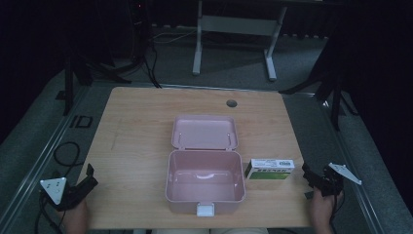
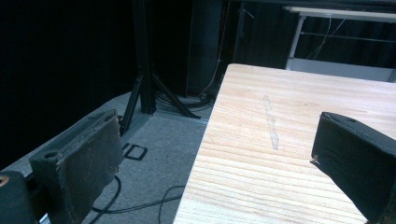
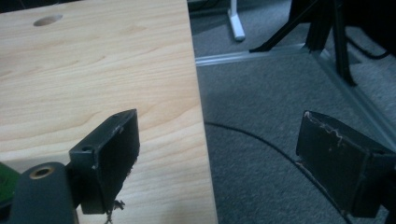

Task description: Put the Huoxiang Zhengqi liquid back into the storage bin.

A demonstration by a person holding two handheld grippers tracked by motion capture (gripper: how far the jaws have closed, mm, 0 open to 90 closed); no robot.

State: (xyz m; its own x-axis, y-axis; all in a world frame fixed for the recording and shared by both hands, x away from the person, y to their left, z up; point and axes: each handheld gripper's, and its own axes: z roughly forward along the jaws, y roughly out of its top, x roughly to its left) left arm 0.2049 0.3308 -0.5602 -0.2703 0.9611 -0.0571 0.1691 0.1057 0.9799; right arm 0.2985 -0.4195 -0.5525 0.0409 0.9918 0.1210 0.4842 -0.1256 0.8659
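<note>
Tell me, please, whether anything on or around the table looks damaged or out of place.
Only wear: the right tool's pads are frayed and scratched. The pink box sits open and empty, square to the table, with the green carton beside it.

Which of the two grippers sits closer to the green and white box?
The right gripper. The green and white box lies just right of the pink case, near the table's right edge where that gripper waits; the left gripper is across the table, beyond the case.
</note>
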